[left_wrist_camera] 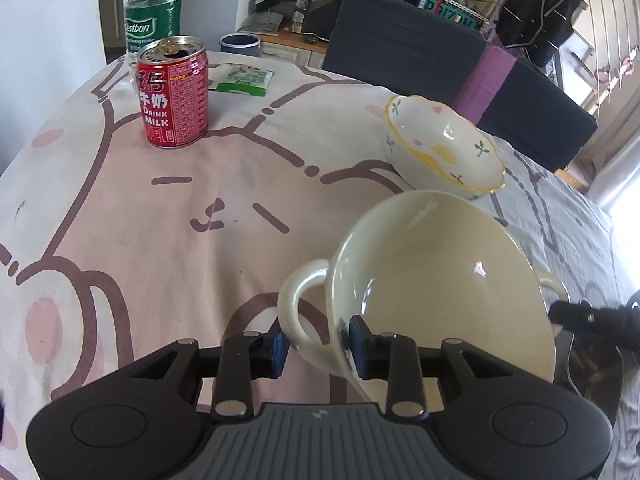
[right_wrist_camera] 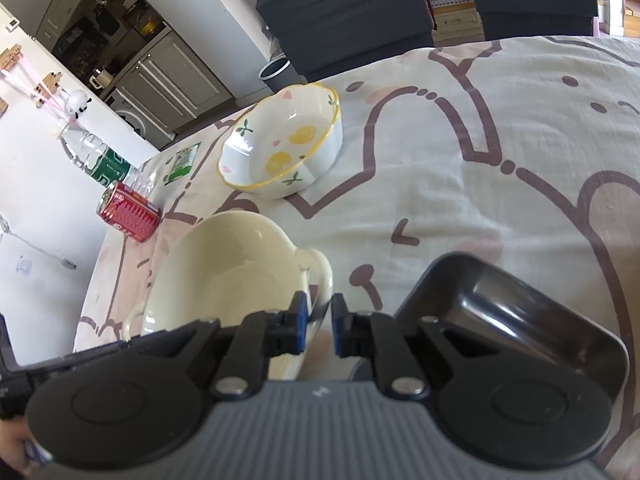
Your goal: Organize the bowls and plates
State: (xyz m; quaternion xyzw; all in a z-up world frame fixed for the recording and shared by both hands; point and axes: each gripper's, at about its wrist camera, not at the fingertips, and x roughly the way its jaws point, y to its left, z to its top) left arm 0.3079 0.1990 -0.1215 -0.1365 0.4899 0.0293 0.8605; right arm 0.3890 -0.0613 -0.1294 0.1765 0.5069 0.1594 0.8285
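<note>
Cream bowl (left_wrist_camera: 440, 280) between left gripper (left_wrist_camera: 316, 346) jaws

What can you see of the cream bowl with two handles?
The cream bowl looks like glossy ceramic, plain and empty, with a loop handle on each side. It sits tilted on the cartoon-print cloth. The left claw straddles its wall beside one handle; the right claw straddles the other handle.

Red milk can (left_wrist_camera: 173, 92), clear water bottle (left_wrist_camera: 153, 4) behind it, green packet (left_wrist_camera: 243, 79), cartoon-print tablecloth (left_wrist_camera: 160, 208)
</note>
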